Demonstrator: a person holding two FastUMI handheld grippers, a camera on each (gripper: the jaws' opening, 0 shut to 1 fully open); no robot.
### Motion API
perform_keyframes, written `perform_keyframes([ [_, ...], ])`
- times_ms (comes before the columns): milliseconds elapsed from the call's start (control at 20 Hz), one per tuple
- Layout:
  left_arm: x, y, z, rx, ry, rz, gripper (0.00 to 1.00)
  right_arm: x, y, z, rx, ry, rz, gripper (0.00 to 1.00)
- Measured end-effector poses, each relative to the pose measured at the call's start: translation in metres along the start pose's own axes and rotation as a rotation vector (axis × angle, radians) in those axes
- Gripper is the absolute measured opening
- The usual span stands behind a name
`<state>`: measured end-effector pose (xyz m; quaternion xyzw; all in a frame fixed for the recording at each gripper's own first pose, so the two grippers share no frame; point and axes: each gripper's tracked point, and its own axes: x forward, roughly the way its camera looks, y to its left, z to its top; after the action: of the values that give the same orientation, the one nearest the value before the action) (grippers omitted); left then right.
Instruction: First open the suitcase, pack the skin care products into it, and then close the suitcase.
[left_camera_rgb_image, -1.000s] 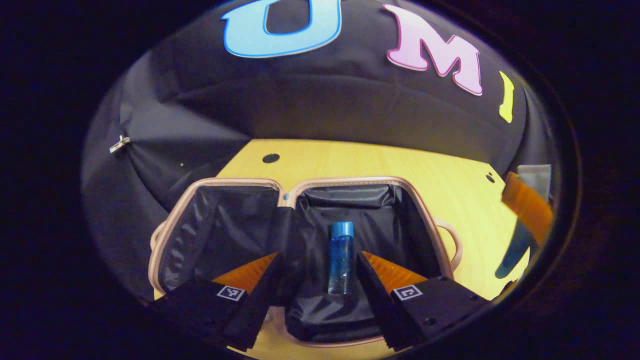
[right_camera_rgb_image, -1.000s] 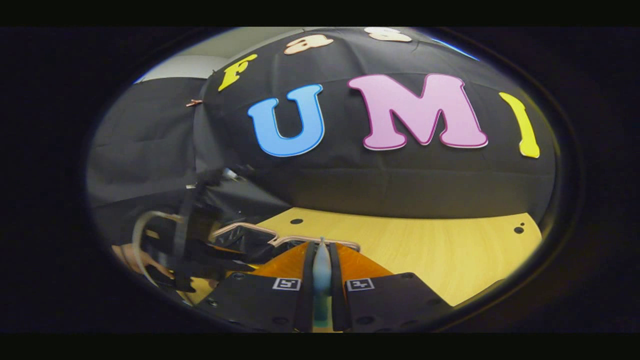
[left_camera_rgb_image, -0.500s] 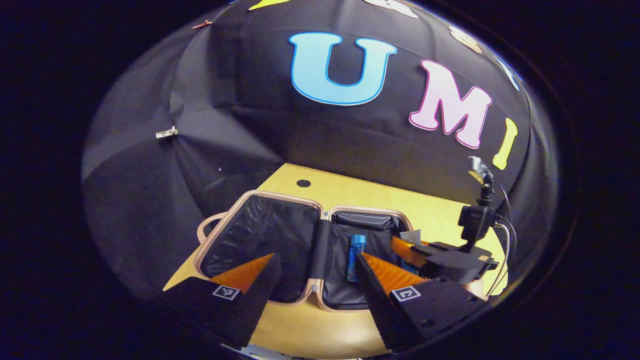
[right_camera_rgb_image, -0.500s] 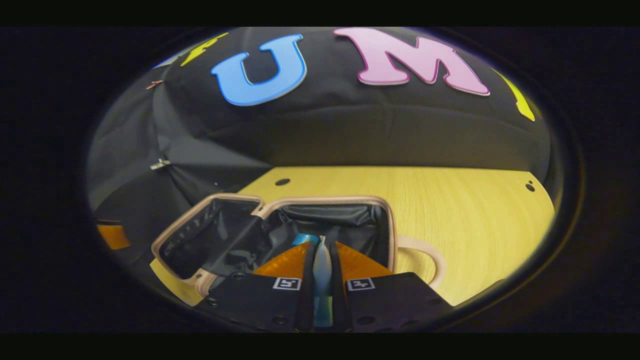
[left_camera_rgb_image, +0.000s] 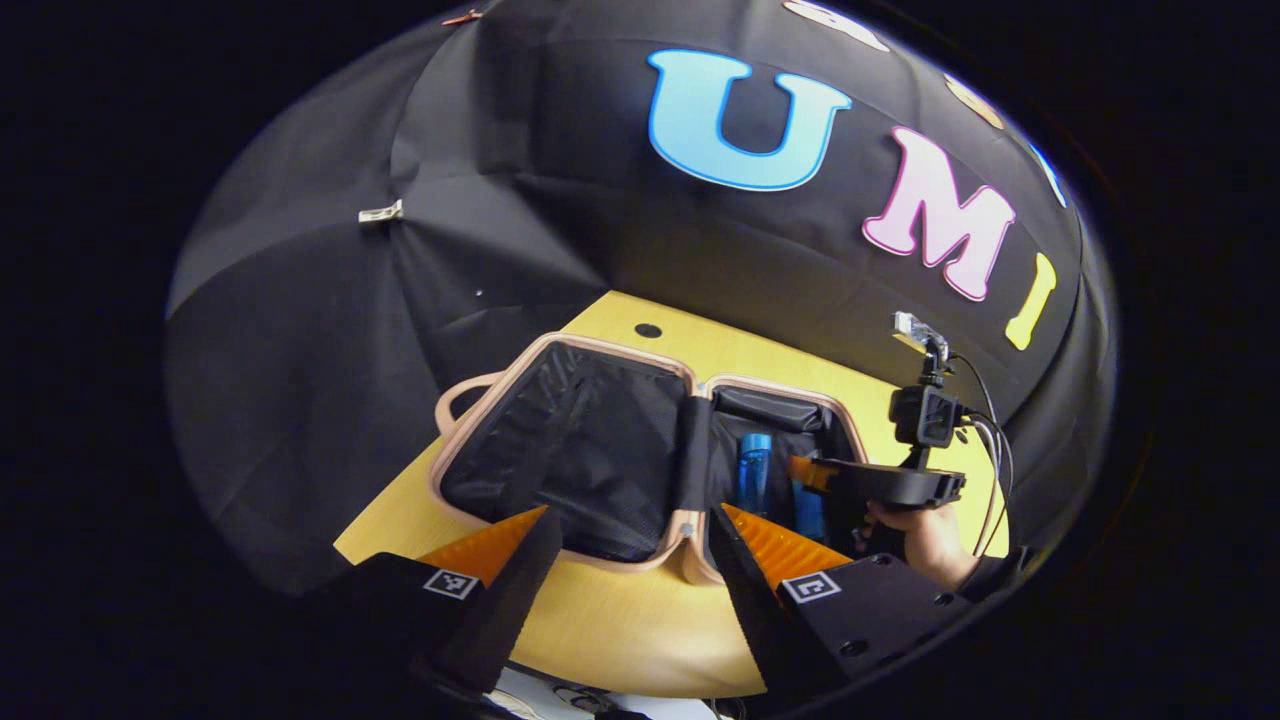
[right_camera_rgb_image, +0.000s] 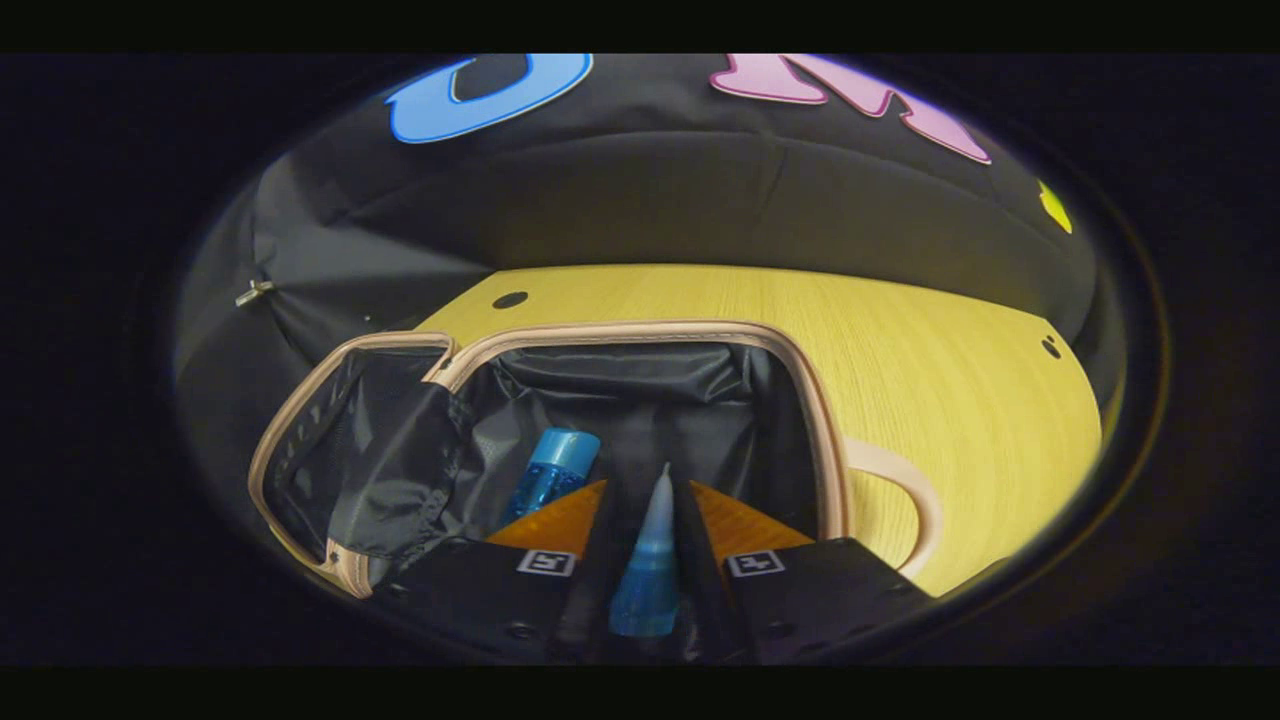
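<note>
My right gripper (right_camera_rgb_image: 646, 520) has its fingers pressed on a blue tube (right_camera_rgb_image: 648, 570), nozzle forward, poised over the right half of the open suitcase (right_camera_rgb_image: 790, 400) so it can land beside the blue bottle (right_camera_rgb_image: 550, 478) already lying there. My left gripper (left_camera_rgb_image: 628, 560), fingers apart and empty, hangs back over the tabletop (left_camera_rgb_image: 620, 630) edge, leaving room, I judge.

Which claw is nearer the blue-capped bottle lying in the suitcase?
Right. The right claw hovers over the suitcase beside the bottle; the left claw stays back at the suitcase's near edge.
</note>
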<state>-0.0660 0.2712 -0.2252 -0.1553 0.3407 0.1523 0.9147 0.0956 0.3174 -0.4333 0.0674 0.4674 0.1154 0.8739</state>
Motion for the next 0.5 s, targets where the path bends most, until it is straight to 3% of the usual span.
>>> perform_keyframes([
  [50,0.001,0.013,0.0,-0.013,-0.006,0.011,0.94,-0.005,0.002,0.008,-0.019,-0.038,0.003,0.37],
  [250,0.012,0.077,0.007,-0.055,-0.035,0.063,0.96,-0.046,0.016,0.028,-0.066,-0.159,0.044,1.0],
  [350,0.025,0.116,0.015,-0.061,-0.063,0.103,0.96,-0.072,0.02,0.037,-0.047,-0.221,0.076,0.94],
  [400,0.034,0.134,0.022,-0.066,-0.078,0.114,0.96,-0.084,0.022,0.039,-0.039,-0.243,0.096,0.99],
  [500,0.053,0.165,0.033,-0.098,-0.091,0.118,0.96,-0.105,0.02,0.041,-0.044,-0.276,0.121,0.98],
])
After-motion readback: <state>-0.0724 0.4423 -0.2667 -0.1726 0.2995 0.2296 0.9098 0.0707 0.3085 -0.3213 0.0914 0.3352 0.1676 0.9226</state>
